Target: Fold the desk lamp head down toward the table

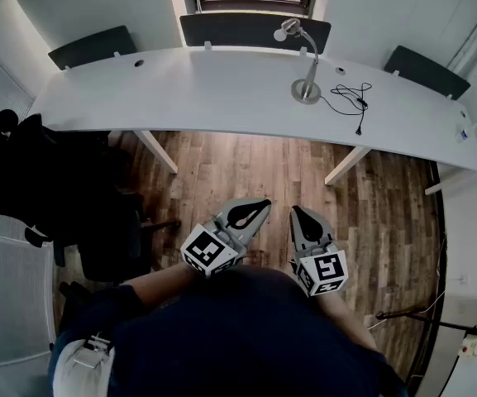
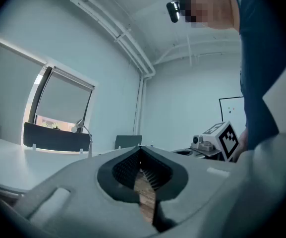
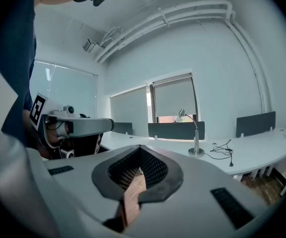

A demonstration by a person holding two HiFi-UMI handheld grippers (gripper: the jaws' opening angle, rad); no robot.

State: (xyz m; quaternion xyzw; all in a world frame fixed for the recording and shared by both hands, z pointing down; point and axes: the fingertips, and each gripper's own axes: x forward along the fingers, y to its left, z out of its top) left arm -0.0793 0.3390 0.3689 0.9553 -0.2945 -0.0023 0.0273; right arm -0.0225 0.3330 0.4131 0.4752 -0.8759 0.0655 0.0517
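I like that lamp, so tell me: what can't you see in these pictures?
- Desk lamp: its switch is too small, every view.
- Lamp base, left gripper view: hidden behind the left gripper.
- Black cord: plug end too small, head view.
- Small white item, far right: too tiny to name, head view.

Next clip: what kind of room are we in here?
Probably an office or meeting room: a long curved white desk, dark grey chair backs along its far side, and a silver gooseneck desk lamp with a black cable.

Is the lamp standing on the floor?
No, the desk lamp stands on the white table, near its far edge.
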